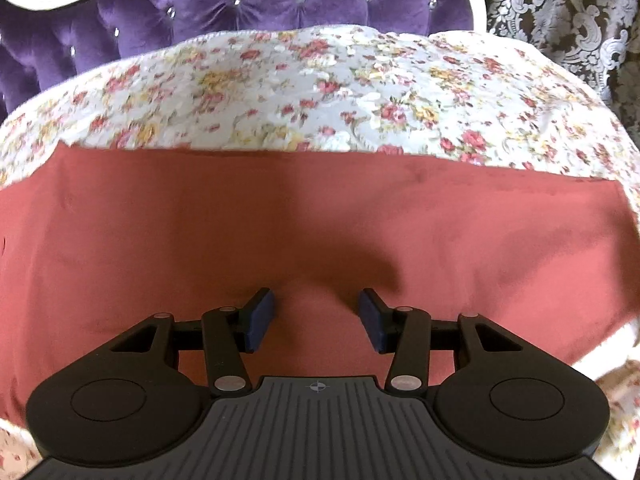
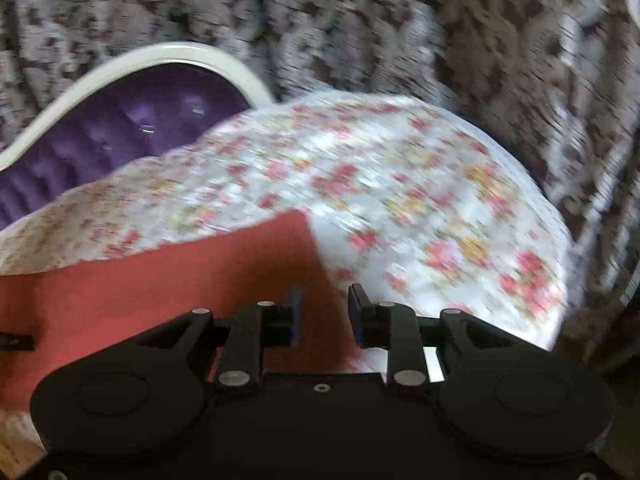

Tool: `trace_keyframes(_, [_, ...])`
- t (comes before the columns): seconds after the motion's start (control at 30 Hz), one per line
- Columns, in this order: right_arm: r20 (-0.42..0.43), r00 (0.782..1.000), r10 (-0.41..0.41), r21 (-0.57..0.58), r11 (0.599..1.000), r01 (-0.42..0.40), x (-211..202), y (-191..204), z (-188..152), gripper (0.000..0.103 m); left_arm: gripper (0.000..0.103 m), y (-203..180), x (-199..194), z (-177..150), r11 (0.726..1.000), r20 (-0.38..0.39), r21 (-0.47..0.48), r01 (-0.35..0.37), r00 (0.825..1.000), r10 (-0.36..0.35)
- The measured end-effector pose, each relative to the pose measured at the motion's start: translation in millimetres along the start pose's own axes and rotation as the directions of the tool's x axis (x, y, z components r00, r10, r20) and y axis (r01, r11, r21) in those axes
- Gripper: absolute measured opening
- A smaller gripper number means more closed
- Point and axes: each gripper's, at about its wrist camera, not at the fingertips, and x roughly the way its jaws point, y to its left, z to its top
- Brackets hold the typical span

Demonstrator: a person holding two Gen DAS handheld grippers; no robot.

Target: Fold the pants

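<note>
Pants (image 1: pixel 320 224) lie spread flat on the bed (image 1: pixel 320 80), a wide terracotta band running left to right across the floral cover, far edge straight. Left gripper (image 1: pixel 318 318) points steeply down over the cloth near its near edge; jaws part open with a clear gap, blue pads (image 1: pixel 259 320) apart, only a low bump of fabric rising between them, and the pads don't look to be pressing it (no grip that I can see). Dark shadow of the gripper falls on the cloth just ahead of the tips. Right gripper (image 2: pixel 324 312) sits at the right end of the pants (image 2: pixel 180 280), where the cloth ends in a corner against the floral cover (image 2: pixel 400 200); jaws part open, left finger over the red cloth, right finger past its edge over the cover, nothing clamped. Right wrist view is heavily motion-blurred, so whether the tips touch the cloth I can't tell. Purple tufted headboard (image 1: pixel 240 4) with a white frame stands behind the bed, patterned grey-brown curtain (image 1: pixel 568 12) beside and behind it. A small dark object (image 2: pixel 16 340) shows at the left edge of the right view, too cut off to identify.
</note>
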Motion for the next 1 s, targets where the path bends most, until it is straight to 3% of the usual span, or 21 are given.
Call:
trace_keyframes(0.1, [0.015,0.996,0.089,-0.092,0.992,-0.087,2,26,10,0.038,0.047,0,3,4,1.000,-0.003,-0.007,-0.001,1.000,0.001])
trace_keyframes(0.2, [-0.011,0.979,0.205,-0.197,0.959,-0.203,14,62,21,0.038,0.046,3,2,5,1.000,-0.001,-0.017,0.008,1.000,-0.008])
trace_keyframes(0.3, [-0.042,0.955,0.293,-0.306,0.906,-0.291,30,105,27,0.038,0.046,10,-3,5,0.999,0.003,-0.045,-0.011,1.000,0.011])
trace_keyframes(0.47, [-0.124,0.898,0.423,-0.450,0.782,-0.430,59,168,23,0.038,0.046,27,-11,1,0.997,0.010,-0.056,-0.055,0.998,0.055])
trace_keyframes(0.57, [-0.175,0.874,0.453,-0.522,0.710,-0.472,74,201,20,0.038,0.047,40,-5,-1,0.996,-0.016,-0.078,-0.045,0.999,0.044])
trace_keyframes(0.73, [-0.236,0.870,0.433,-0.610,0.630,-0.480,97,230,15,0.038,0.047,43,-4,-4,0.996,0.004,-0.080,-0.027,1.000,0.028])
trace_keyframes(0.83, [-0.297,0.852,0.431,-0.630,0.582,-0.514,105,234,11,0.038,0.047,40,-4,-6,0.997,0.017,-0.066,-0.038,0.999,0.039])
trace_keyframes(0.93, [-0.327,0.838,0.437,-0.635,0.555,-0.538,107,232,10,0.038,0.047,42,-4,-7,0.997,0.021,-0.067,-0.036,0.999,0.037])
trace_keyframes(1.0, [-0.340,0.828,0.446,-0.619,0.557,-0.554,109,231,12,0.039,0.047,43,-4,-7,0.997,0.023,-0.065,-0.034,0.999,0.035])
